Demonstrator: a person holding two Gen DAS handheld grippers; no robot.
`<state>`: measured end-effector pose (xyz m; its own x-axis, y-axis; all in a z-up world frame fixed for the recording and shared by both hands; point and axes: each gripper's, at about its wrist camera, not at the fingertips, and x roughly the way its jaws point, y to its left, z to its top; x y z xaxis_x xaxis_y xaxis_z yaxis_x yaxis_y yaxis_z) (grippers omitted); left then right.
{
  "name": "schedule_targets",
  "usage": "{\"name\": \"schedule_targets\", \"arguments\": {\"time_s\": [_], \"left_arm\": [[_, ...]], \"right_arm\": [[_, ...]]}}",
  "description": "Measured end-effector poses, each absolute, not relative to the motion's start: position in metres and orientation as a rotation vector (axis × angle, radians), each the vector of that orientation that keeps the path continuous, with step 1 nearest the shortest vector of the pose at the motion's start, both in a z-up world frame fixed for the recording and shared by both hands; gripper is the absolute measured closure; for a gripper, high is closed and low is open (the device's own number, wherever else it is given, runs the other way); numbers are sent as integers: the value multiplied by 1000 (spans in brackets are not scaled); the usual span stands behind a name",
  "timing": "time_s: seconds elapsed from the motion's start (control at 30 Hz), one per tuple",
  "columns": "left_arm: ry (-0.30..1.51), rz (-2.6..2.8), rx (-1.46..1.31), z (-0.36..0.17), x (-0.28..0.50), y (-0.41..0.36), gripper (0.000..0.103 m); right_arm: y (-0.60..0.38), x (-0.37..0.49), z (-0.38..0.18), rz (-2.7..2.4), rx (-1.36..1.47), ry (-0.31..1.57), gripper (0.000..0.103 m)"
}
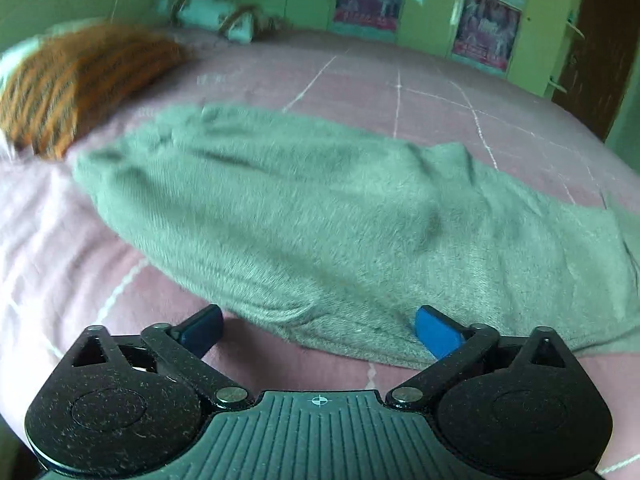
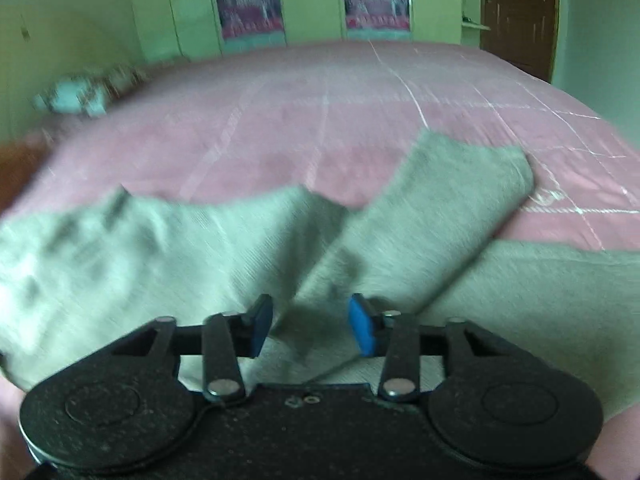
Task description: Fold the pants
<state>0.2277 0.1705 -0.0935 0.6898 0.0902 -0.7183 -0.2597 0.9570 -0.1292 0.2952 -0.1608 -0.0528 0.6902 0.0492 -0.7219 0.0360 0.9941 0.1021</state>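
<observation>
So far, I judge the fold barely begun: my left hand-held gripper (image 1: 318,330) gapes wide at the near edge of the grey pants (image 1: 304,216) on the bed (image 1: 400,92); rightward, my right hand-held gripper (image 2: 311,326) hovers open, one leg flipped across.

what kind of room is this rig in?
Most likely a bedroom. The grey pants lie spread on a wide bed with a pink checked bedspread. Beyond it stands a green wardrobe with pictures on its doors, and a brown door sits at the right.
</observation>
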Motion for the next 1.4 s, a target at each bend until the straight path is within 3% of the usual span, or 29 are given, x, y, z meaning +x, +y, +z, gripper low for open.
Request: {"name": "schedule_targets", "arguments": {"time_s": [0.33,0.37,0.4,0.53,0.63,0.7,0.73,0.97,1.1,1.13,1.23,1.4], "left_arm": [[756,179,-244,-105,221,172,0],[755,176,-248,-105,220,173,0],[755,175,-250,-105,221,173,0],[752,172,-255,-105,223,176,0],[748,169,-262,-105,222,177,0],[744,168,-262,-106,221,177,0],[743,168,-263,-106,222,177,0],[740,169,-265,-106,222,177,0],[736,168,-274,-105,221,177,0],[732,167,-277,-105,220,177,0],[734,172,-275,-105,221,176,0],[737,173,-273,-105,222,175,0]], "right_arm": [[-228,210,-62,-51,408,756,103],[-229,210,-54,-68,397,723,92],[-229,211,-45,-66,380,683,88],[-218,236,-25,-45,301,630,87],[-198,273,-35,-73,106,703,85],[-192,285,-46,-83,7,741,90],[-193,285,-49,-99,-20,741,103],[-255,206,-56,-164,369,675,103],[-272,195,-64,-174,428,691,103],[-270,193,-55,-188,395,647,102],[-258,207,-35,-145,272,570,83],[-218,268,-44,-91,-134,670,80]]}}
